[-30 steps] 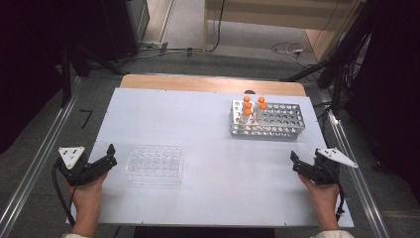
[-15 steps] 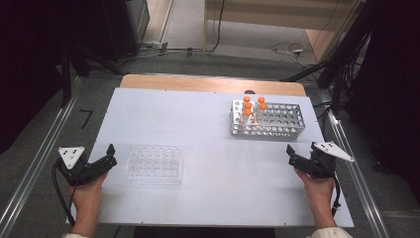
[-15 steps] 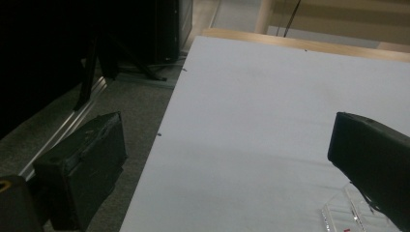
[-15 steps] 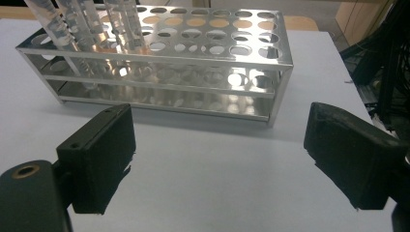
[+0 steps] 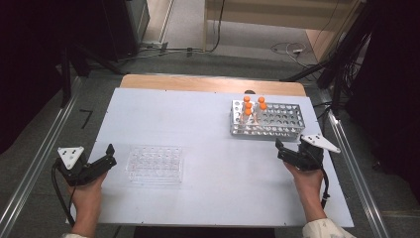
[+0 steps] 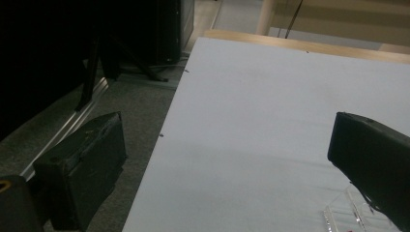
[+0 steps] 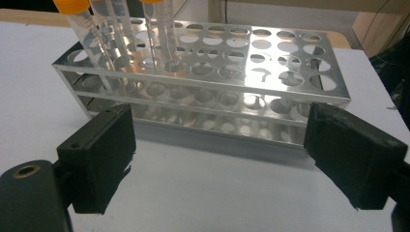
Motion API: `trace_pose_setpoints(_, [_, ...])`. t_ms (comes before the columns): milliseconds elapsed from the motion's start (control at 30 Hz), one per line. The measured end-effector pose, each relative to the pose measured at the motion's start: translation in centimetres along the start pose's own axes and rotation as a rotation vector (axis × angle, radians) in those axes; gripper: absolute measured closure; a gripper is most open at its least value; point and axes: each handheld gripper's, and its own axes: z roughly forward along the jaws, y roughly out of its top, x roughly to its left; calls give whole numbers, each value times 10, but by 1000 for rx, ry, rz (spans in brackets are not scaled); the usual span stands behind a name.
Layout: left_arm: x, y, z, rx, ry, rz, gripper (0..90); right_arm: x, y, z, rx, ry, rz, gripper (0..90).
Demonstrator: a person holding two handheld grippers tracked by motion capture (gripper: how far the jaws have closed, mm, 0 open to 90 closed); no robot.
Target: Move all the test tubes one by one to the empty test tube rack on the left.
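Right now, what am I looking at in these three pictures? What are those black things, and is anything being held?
No machine arm here: a person holds a hand tool in each hand. The left gripper and right gripper each end in two black fingers.

The high view is taken from above the person's side, looking down on the white table. The other two pictures come from small cameras riding on each tool, looking out between its fingers.

On the table, a metal rack stands at the far right with a few orange-capped tubes upright at its left end. A clear plastic tray lies nearer the left hand.

Nothing is held. Both pairs of fingers stand open; the right one faces the rack without touching it.
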Motion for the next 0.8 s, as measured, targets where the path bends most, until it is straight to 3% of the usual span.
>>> trace_pose_setpoints(433, [0, 0, 0, -5, 0, -6, 13, 22, 13, 19, -12, 35, -16, 109])
trace_pose_setpoints(567, [0, 0, 0, -5, 1, -10, 13, 29, 18, 26, -14, 69, -4, 115])
trace_pose_setpoints(800, [2, 0, 0, 3, 3, -12, 14, 46, 27, 39, -25, 86, -38, 124])
